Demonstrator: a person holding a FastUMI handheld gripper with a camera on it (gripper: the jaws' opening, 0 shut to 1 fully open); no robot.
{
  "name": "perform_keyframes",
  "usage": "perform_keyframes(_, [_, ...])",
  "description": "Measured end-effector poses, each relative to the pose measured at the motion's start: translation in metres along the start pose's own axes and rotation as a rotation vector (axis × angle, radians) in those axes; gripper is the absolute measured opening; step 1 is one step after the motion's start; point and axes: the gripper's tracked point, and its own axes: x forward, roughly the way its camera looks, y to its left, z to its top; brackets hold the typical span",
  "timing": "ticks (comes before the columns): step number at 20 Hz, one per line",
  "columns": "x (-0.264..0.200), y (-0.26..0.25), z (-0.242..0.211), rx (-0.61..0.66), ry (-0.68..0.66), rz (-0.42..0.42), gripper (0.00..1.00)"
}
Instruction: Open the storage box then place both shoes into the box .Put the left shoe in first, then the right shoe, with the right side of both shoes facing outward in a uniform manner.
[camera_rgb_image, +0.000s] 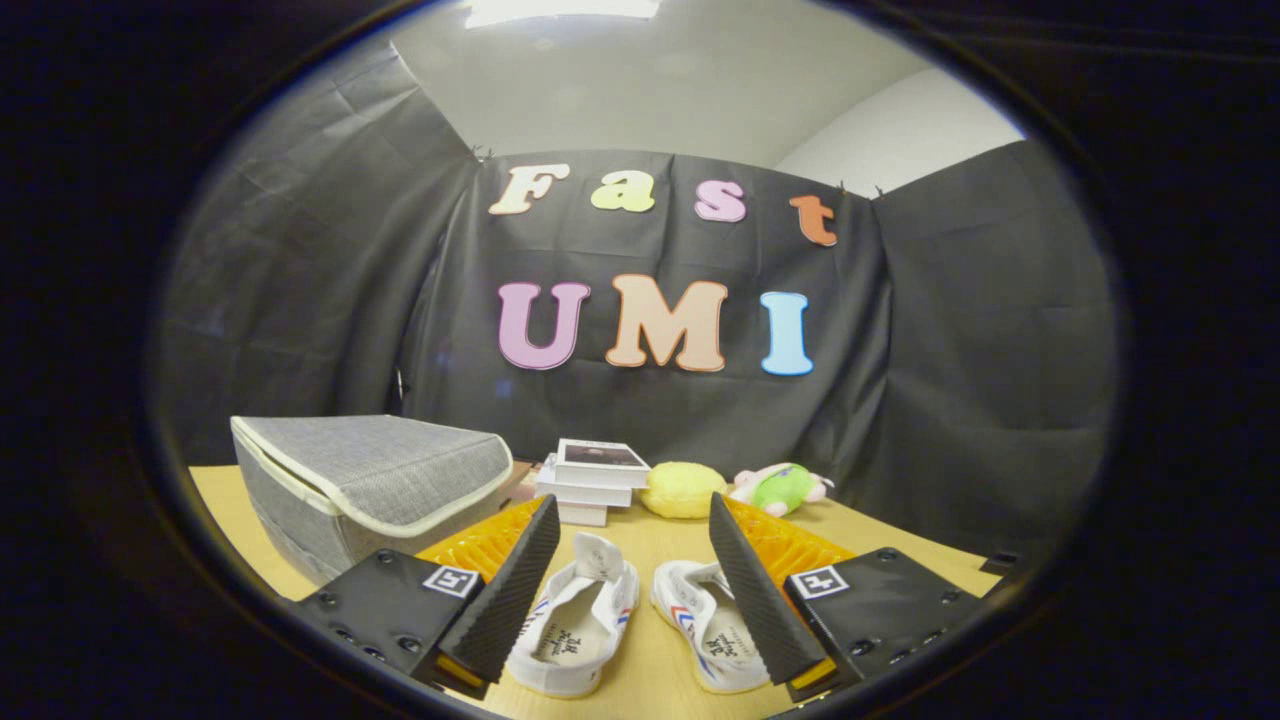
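Gripper (632, 512) open above white shoes (575, 625); grey storage box (370, 480) closed.

Tool (632, 520): ridged fingers, screwed mounts, square markers.

Print on both shoes' (575, 625) insoles is too small to read

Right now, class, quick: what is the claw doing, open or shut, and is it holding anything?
Claw: open, holding nothing; its fingers stand wide apart over the two shoes on the table, touching neither.
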Motion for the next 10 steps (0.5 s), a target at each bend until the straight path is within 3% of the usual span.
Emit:
perform_keyframes(7, [-0.018,0.043,0.084,0.379,-0.221,0.123,0.92])
perform_keyframes(10, [-0.013,0.052,0.087,0.584,-0.224,0.124,0.92])
